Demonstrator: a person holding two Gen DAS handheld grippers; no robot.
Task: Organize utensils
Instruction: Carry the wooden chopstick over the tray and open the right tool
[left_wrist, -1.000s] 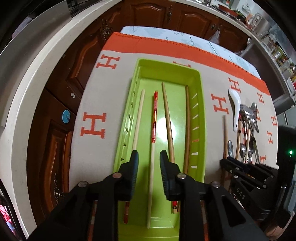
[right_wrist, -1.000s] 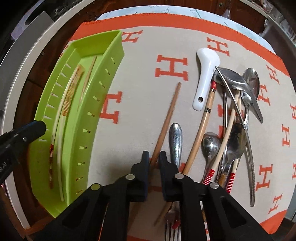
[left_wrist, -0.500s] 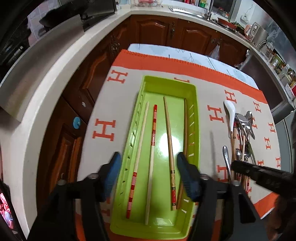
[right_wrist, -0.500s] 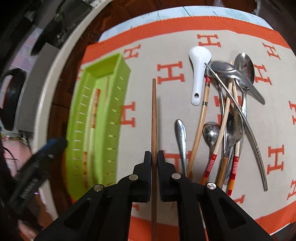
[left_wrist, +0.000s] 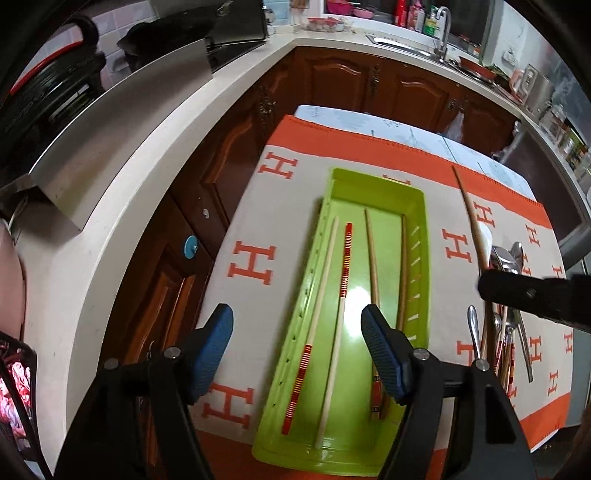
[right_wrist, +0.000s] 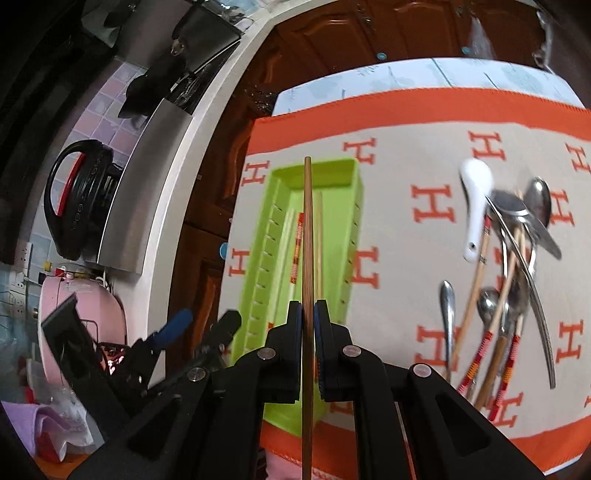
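In the left wrist view, a tabletop is seen covered by a beige cloth (left_wrist: 436, 206) with an orange border and orange H letters. A long lime-green plastic tray (left_wrist: 421, 236) is laid lengthwise on the cloth, and four chopsticks (left_wrist: 343, 273) are held in it, two pale with red-striped ends and two plain brown. The left claw (left_wrist: 297, 350) is held above the near end of the tray with its blue-padded jaws spread wide, having just been opening, and nothing is between them. Dark wooden cabinet doors (left_wrist: 354, 81) and a curved white kitchen counter (left_wrist: 122, 206) are seen behind, with a sink at the far end.

In the right wrist view, the right claw (right_wrist: 308, 314) is closed on a slim brown wooden chopstick (right_wrist: 307, 236), which is raised clear of the cloth and pointed over the green tray. To the right, a white ceramic spoon (right_wrist: 476, 206), steel spoons (right_wrist: 535, 229) and more red-banded chopsticks (right_wrist: 476, 354) are piled together on the cloth. A black pot with a red-trimmed handle (right_wrist: 77, 199) is seen on the counter at the left.
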